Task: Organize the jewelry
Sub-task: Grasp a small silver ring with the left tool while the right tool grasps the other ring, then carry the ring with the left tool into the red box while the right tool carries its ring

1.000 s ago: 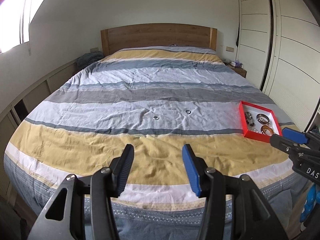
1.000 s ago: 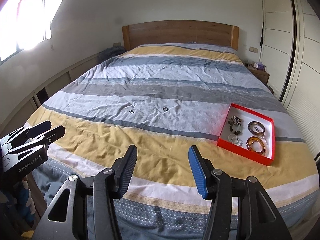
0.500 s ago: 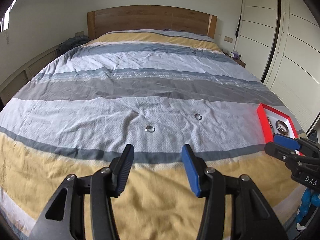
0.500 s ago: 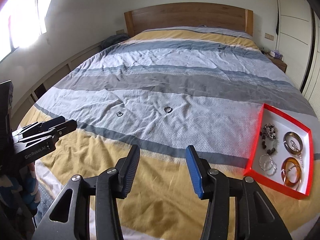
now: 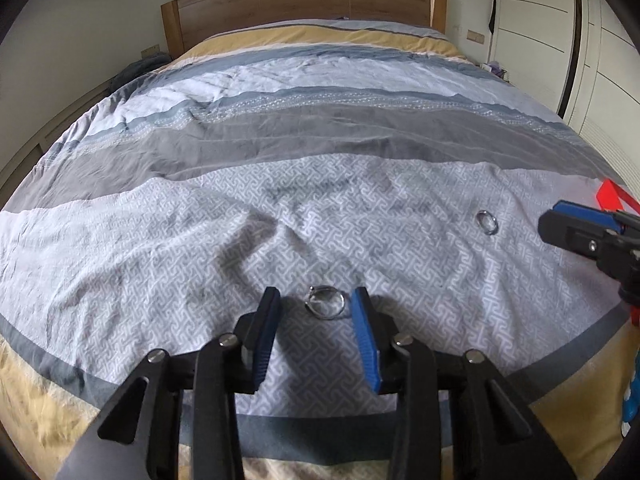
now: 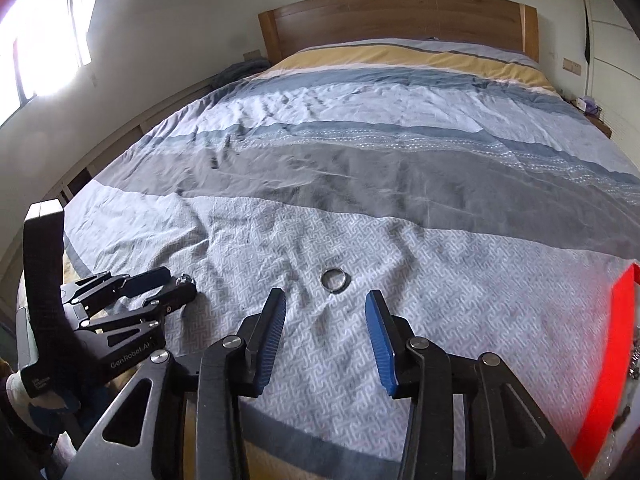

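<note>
Two rings lie on the duvet (image 5: 160,240): the left gripper (image 5: 316,300), jaws just closing, brackets one ring (image 5: 327,301) unpinched; right gripper (image 6: 325,304), also narrowing, nears another ring (image 6: 335,279). Soft fabric could bunch, letting either slip.

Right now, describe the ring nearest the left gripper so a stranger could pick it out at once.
Start at the striped duvet and find its pale maze-patterned band near the foot of the bed. Two silver rings lie there; this ring sits between the open jaws of the left gripper. Unlike the plain band off to its right, it carries a small raised setting on one side.
</note>
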Demonstrator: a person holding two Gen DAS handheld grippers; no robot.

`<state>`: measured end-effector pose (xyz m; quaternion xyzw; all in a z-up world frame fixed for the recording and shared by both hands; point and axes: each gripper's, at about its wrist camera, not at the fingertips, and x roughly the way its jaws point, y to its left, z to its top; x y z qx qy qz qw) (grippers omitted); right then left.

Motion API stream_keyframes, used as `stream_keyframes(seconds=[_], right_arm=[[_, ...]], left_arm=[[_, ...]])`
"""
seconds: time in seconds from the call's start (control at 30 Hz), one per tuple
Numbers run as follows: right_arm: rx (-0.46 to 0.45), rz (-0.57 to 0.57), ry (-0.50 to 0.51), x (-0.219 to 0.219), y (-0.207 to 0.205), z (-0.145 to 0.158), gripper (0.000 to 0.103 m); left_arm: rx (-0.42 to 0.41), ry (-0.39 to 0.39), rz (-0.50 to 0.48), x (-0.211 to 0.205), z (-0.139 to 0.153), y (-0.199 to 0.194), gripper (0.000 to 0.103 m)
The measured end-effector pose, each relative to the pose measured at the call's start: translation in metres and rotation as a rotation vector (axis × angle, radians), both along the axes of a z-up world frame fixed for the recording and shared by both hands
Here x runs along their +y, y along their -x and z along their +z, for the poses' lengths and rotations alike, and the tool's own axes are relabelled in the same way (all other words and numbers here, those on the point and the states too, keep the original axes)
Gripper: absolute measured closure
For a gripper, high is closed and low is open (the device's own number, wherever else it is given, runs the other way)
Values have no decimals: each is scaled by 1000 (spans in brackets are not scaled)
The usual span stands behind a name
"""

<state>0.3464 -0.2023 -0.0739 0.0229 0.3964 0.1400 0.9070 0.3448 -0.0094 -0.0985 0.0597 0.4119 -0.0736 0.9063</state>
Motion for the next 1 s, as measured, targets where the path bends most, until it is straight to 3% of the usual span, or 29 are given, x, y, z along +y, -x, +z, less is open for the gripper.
stream_keyframes(seconds=[0.33,0.63,0.83,1.0], right_arm=[[63,33,30,13,-42,-41,70],[89,34,-5,9,-56,-56,82],[68,28,-30,5,-48,-48,83],[40,19,-53,-3,-26,-28,83]], left_arm=[[-5,-49,-34,-11,-13,-3,80],[-1,-23,-46,-11,-15,-5,85],[-15,33,-69,-3,-4,1,85],[-36,36,-96,-8,15,14,85]])
